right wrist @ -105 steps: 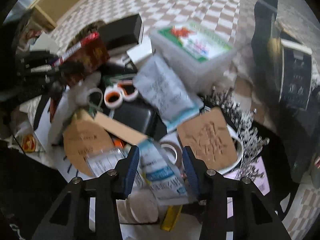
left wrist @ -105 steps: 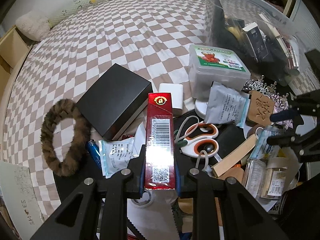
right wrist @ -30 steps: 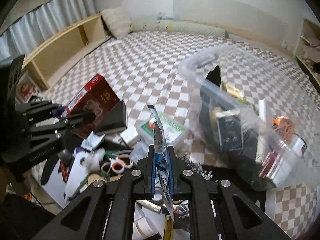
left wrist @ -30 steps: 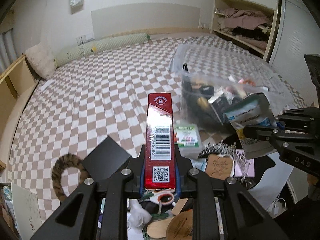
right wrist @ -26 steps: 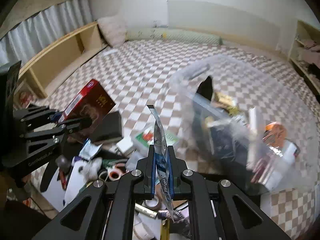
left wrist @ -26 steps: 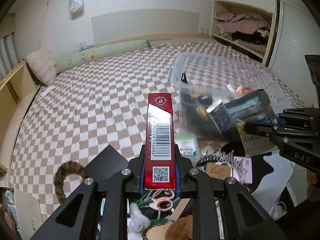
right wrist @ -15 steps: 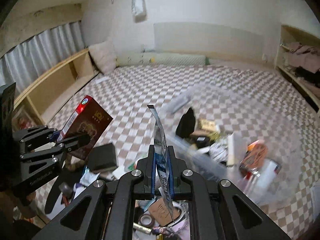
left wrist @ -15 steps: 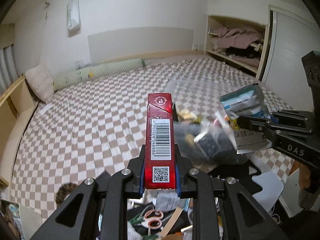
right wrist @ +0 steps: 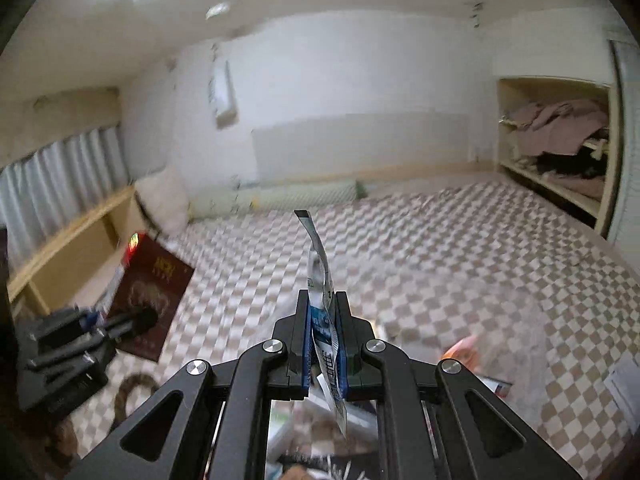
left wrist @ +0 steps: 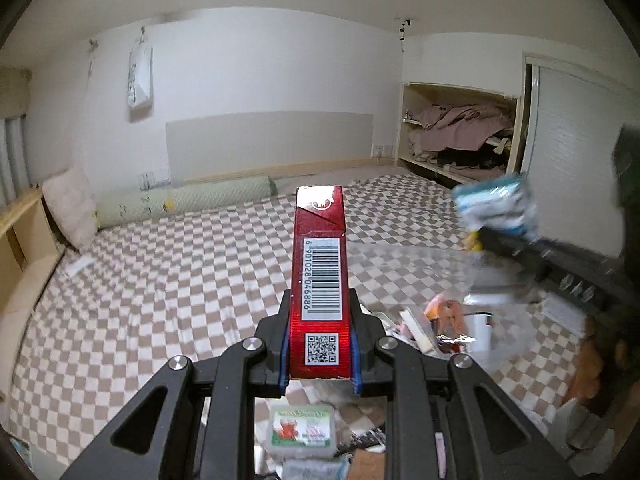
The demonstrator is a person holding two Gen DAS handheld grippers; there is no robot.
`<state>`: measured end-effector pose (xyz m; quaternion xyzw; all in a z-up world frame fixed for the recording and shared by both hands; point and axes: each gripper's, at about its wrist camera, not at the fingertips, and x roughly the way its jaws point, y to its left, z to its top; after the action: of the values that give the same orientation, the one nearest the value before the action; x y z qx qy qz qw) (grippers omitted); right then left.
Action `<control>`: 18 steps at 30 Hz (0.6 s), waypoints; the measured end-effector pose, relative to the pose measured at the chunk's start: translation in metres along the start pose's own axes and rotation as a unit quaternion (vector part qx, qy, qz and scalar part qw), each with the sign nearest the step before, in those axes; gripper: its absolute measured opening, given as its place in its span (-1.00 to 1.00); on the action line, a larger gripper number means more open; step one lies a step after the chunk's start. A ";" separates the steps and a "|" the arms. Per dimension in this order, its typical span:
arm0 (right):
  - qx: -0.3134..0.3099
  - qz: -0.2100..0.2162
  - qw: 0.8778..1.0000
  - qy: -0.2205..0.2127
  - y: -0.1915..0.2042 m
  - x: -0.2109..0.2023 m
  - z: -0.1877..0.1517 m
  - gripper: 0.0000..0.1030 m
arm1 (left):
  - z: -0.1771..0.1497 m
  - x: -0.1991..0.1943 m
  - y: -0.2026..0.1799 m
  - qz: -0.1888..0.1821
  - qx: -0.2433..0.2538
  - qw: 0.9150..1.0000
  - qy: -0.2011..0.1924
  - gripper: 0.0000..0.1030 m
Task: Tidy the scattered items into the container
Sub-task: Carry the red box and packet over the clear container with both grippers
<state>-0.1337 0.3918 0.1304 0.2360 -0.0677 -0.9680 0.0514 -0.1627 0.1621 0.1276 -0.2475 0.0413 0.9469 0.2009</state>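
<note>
Left gripper (left wrist: pixel 320 354) is clamped on a red carton (left wrist: pixel 320 280), which stands upright between the jaws at frame centre, barcode and QR code facing the camera. Both grippers are raised and level, looking across the checkered bed (left wrist: pixel 160 280) toward the far wall.

Right gripper (right wrist: pixel 325 346) is pinched flat on a thin blue-and-white sachet (right wrist: pixel 320 280), seen edge-on at frame centre; one end sticks up past the fingertips, the other hangs below them.

In the left wrist view the right gripper and sachet appear blurred at the right edge, above the clear plastic container (left wrist: pixel 460 280), which sits centre-right with mixed items inside.

Green-labelled tub (left wrist: pixel 302 428) lies at bottom centre, outside the container.

In the right wrist view the left gripper sits at lower left, blurred.
</note>
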 end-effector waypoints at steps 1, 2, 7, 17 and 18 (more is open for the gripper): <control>0.004 -0.005 1.000 -0.007 -0.003 0.000 0.001 -0.79 | 0.002 0.005 -0.001 -0.005 -0.002 1.000 -0.001 -0.57; 0.007 -0.009 1.000 -0.013 -0.005 0.000 0.002 -0.79 | 0.003 0.010 -0.002 -0.011 -0.005 1.000 -0.001 -0.57; 0.019 -0.041 0.999 -0.009 -0.024 0.013 -0.003 -0.79 | 0.011 0.034 -0.012 -0.030 -0.011 0.999 -0.003 -0.57; 0.044 -0.111 0.993 0.021 -0.070 0.039 -0.013 -0.79 | 0.014 0.079 -0.025 -0.041 -0.007 0.999 0.008 -0.57; 0.048 -0.115 0.992 0.029 -0.073 0.042 -0.016 -0.79 | 0.013 0.085 -0.026 -0.043 -0.009 0.999 0.015 -0.57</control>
<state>-0.1688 0.4568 0.0860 0.2722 -0.0846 -0.9560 -0.0696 -0.2260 0.2189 0.0979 -0.2647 0.0250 0.9339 0.2390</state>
